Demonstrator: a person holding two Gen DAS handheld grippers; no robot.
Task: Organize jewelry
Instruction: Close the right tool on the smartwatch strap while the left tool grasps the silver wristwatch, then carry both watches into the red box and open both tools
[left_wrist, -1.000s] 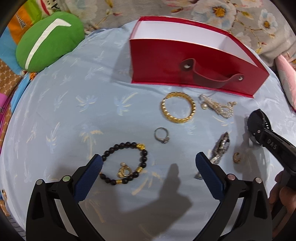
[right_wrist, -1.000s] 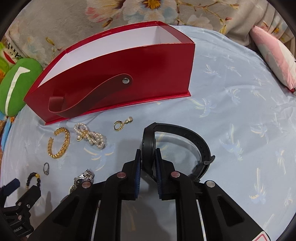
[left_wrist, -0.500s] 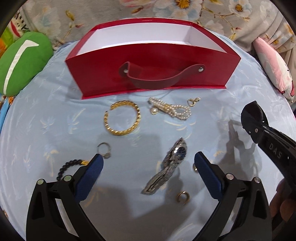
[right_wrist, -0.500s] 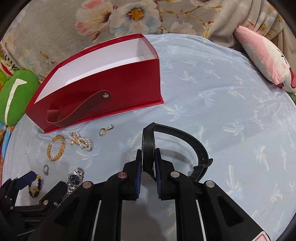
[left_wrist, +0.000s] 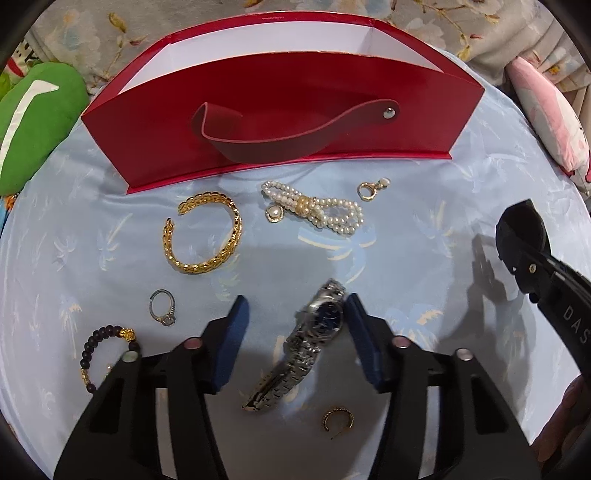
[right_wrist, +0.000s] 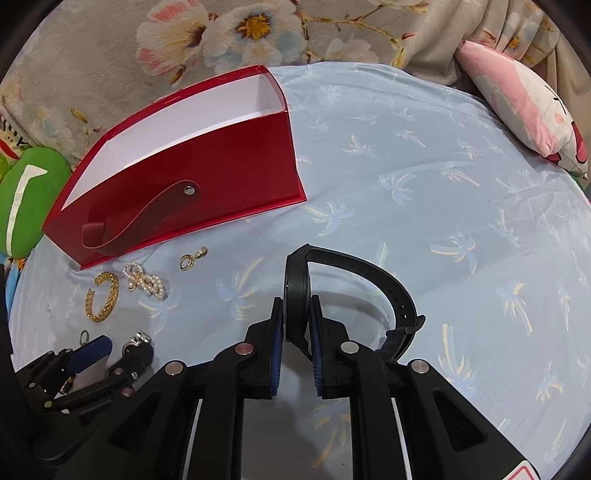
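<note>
**Jewelry sort: right tongs holding black watch, left tongs straddling silver watch**

The right tongs (right_wrist: 297, 317) are clamped on the case of a black strap watch (right_wrist: 354, 269), held on edge above the blue palm-print sheet (right_wrist: 424, 184); its buckled strap loops out to the right.

The left tongs (left_wrist: 295, 314) stand apart over a silver metal-band watch (left_wrist: 317, 325) with a blue dial. The right pad (left_wrist: 360, 332) is at the dial's edge; whether it touches cannot be told. The left pad (left_wrist: 231, 332) is clear of the watch.

The red box (left_wrist: 280, 107) stands open-topped at the far side, white inside, with one end of its strap handle hanging loose. In front of it lie a gold cuff bracelet (left_wrist: 207, 232), a pearl bow piece (left_wrist: 317, 210) and a small gold charm (left_wrist: 371, 188). Nearer the left tongs lie a silver ring (left_wrist: 162, 306), a dark bead bracelet (left_wrist: 107, 350) partly hidden by the tool, and a small gold ear cuff (left_wrist: 338, 419).
</note>
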